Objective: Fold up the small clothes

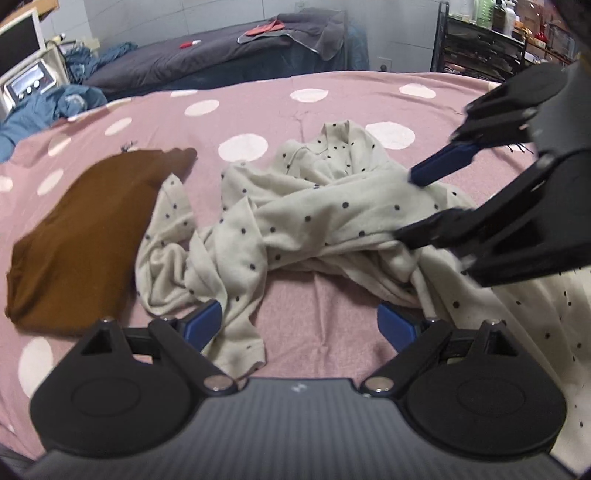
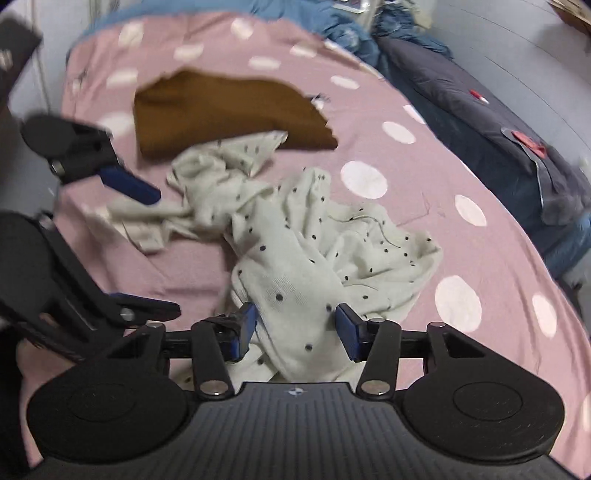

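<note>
Bare pink sheet [image 1: 317,295] between tools; brown garment [image 1: 81,236] seemingly crowding left.

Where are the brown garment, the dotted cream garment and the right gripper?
brown garment [image 1: 77,240]: left wrist view, middle of the cloth.
dotted cream garment [image 2: 295,295]: right wrist view, fold between the jaws.
right gripper [image 2: 295,326]: right wrist view, between fingertips.

Dotted garment [image 1: 314,221] cut off lower right, brown cloth [image 2: 229,110] blurred (perhaps folded), shelf items [image 1: 495,14] unreadable
</note>
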`<move>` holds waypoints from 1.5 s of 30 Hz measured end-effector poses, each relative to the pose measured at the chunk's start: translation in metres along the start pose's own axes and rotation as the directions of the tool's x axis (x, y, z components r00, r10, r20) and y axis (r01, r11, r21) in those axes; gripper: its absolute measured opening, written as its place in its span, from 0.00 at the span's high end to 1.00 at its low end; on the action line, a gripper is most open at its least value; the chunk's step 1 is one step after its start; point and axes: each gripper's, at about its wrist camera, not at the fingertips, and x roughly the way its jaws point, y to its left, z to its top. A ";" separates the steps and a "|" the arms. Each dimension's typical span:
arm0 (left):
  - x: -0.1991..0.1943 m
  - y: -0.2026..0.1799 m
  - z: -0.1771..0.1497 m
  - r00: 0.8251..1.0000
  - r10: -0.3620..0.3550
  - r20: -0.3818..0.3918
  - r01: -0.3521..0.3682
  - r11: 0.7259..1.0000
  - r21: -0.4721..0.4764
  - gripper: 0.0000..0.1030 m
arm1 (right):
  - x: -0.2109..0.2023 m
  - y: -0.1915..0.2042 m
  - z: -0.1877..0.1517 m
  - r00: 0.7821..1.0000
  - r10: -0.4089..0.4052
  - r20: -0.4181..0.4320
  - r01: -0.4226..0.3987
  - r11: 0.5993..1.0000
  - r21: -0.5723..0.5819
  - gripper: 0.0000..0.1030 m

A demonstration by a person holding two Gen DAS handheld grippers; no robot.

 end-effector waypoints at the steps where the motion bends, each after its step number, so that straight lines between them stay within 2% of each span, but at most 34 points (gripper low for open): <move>1: 0.002 -0.001 0.000 1.000 -0.004 -0.005 0.004 1.000 0.005 0.11 | 0.001 -0.005 0.000 1.000 -0.003 -0.007 0.003 1.000 0.011 0.78; 2: 0.003 -0.003 0.000 1.000 -0.004 -0.007 0.005 1.000 0.014 0.11 | -0.003 -0.012 0.000 0.999 -0.035 -0.006 0.035 0.999 0.039 0.96; 5: 0.006 -0.005 0.000 1.000 -0.009 -0.006 0.009 1.000 0.029 0.11 | -0.024 -0.047 -0.005 0.992 -0.126 0.024 0.121 0.980 0.157 0.97; 8: 0.009 -0.007 0.005 1.000 -0.016 0.005 0.016 1.000 0.026 0.11 | -0.044 -0.101 -0.027 0.973 -0.229 -0.024 0.226 0.927 0.300 0.97; 9: 0.009 -0.008 0.007 1.000 -0.015 0.014 0.015 0.999 0.028 0.11 | -0.050 -0.121 -0.038 0.956 -0.288 -0.062 0.292 0.894 0.340 0.97; 12: 0.011 -0.012 0.016 0.999 -0.001 0.044 -0.001 1.000 0.029 0.11 | -0.066 -0.175 -0.077 0.866 -0.454 -0.208 0.498 0.757 0.423 0.96; 13: 0.012 -0.013 0.019 0.999 0.003 0.051 -0.004 1.000 0.027 0.11 | -0.068 -0.189 -0.088 0.830 -0.493 -0.261 0.557 0.711 0.429 0.96; 14: 0.014 -0.014 0.022 0.999 0.006 0.054 -0.007 1.000 0.023 0.11 | -0.071 -0.200 -0.099 0.802 -0.516 -0.301 0.597 0.672 0.439 0.95; 15: 0.015 -0.016 0.026 0.998 0.010 0.059 -0.011 1.000 0.020 0.11 | -0.070 -0.209 -0.109 0.783 -0.517 -0.346 0.622 0.635 0.459 0.90; 16: 0.017 -0.018 0.029 0.998 0.013 0.067 -0.014 1.000 0.017 0.10 | -0.069 -0.215 -0.118 0.795 -0.476 -0.376 0.607 0.617 0.502 0.80; 18: 0.020 -0.022 0.035 0.997 0.003 0.080 -0.003 1.000 0.012 0.07 | -0.074 -0.216 -0.129 0.872 -0.368 -0.323 0.489 0.610 0.624 0.59; 19: 0.022 -0.025 0.038 0.996 -0.011 0.086 0.010 1.000 0.010 0.04 | -0.077 -0.211 -0.127 0.883 -0.361 -0.301 0.468 0.623 0.627 0.47; 20: 0.025 -0.029 0.041 0.995 -0.022 0.094 0.021 1.000 0.011 0.02 | -0.079 -0.204 -0.123 0.873 -0.389 -0.295 0.486 0.636 0.599 0.17; 21: 0.028 -0.034 0.044 0.995 -0.029 0.099 0.027 0.999 0.022 0.02 | -0.082 -0.196 -0.117 0.864 -0.425 -0.269 0.499 0.653 0.569 0.01; 22: 0.033 -0.040 0.047 0.995 -0.029 0.099 0.025 0.999 0.040 0.01 | -0.082 -0.187 -0.106 0.876 -0.437 -0.205 0.474 0.694 0.542 0.00; 23: 0.038 -0.046 0.049 0.995 -0.019 0.094 0.013 0.998 0.060 0.01 | -0.083 -0.180 -0.100 0.899 -0.413 -0.148 0.426 0.743 0.516 0.00; 24: 0.043 -0.053 0.051 0.996 -0.014 0.083 0.007 0.997 0.082 0.01 | -0.082 -0.173 -0.094 0.930 -0.357 -0.092 0.355 0.801 0.483 0.00; 25: 0.046 -0.061 0.051 0.997 -0.025 0.075 0.018 0.995 0.101 0.01 | -0.076 -0.168 -0.087 0.951 -0.305 -0.055 0.296 0.845 0.446 0.00; 26: 0.049 -0.067 0.053 0.996 -0.040 0.077 0.031 0.993 0.112 0.01 | -0.069 -0.161 -0.081 0.959 -0.278 -0.050 0.274 0.874 0.402 0.00; 27: 0.050 -0.074 0.053 0.995 -0.049 0.082 0.039 0.992 0.119 0.01 | -0.059 -0.153 -0.075 0.957 -0.277 -0.082 0.288 0.895 0.340 0.00; 30: 0.055 -0.089 0.058 0.994 -0.076 0.082 0.063 0.987 0.146 0.07 | -0.028 -0.141 -0.072 0.928 -0.340 -0.152 0.363 0.918 0.162 0.01; 32: 0.056 -0.092 0.063 0.991 -0.134 0.026 0.129 0.982 0.137 0.24 | -0.013 -0.144 -0.074 0.922 -0.334 -0.195 0.360 0.925 0.120 0.05; 33: 0.051 -0.090 0.063 0.987 -0.155 0.028 0.151 0.982 0.114 0.23 | -0.008 -0.148 -0.077 0.916 -0.338 -0.216 0.369 0.921 0.124 0.07; 34: 0.043 -0.086 0.062 0.983 -0.176 0.049 0.171 0.981 0.087 0.18 | -0.008 -0.152 -0.080 0.918 -0.328 -0.222 0.364 0.919 0.148 0.07; 35: 0.035 -0.081 0.061 0.977 -0.198 0.074 0.194 0.979 0.064 0.06 | -0.010 -0.155 -0.082 0.927 -0.309 -0.212 0.347 0.922 0.172 0.07; 36: 0.032 -0.078 0.061 0.973 -0.216 0.082 0.213 0.976 0.047 0.00 | -0.014 -0.156 -0.082 0.935 -0.293 -0.199 0.330 0.924 0.192 0.07; 39: 0.045 -0.086 0.062 0.973 -0.225 0.043 0.222 0.972 0.076 0.03 | -0.016 -0.159 -0.086 0.941 -0.270 -0.202 0.313 0.922 0.226 0.07; 40: 0.054 -0.092 0.062 0.978 -0.210 0.017 0.207 0.974 0.092 0.17 | -0.015 -0.159 -0.087 0.942 -0.266 -0.205 0.312 0.919 0.240 0.07; 41: 0.063 -0.096 0.061 0.977 -0.213 -0.008 0.213 0.972 0.100 0.36 | -0.014 -0.160 -0.088 0.943 -0.262 -0.207 0.310 0.916 0.255 0.07; 43: 0.079 -0.102 0.060 0.968 -0.248 -0.045 0.251 0.965 0.080 0.53 | -0.013 -0.162 -0.089 0.945 -0.256 -0.202 0.305 0.913 0.272 0.07; 45: 0.077 -0.100 0.060 0.970 -0.241 -0.001 0.241 0.969 0.056 0.76 | -0.012 -0.162 -0.089 0.941 -0.272 -0.202 0.319 0.911 0.261 0.07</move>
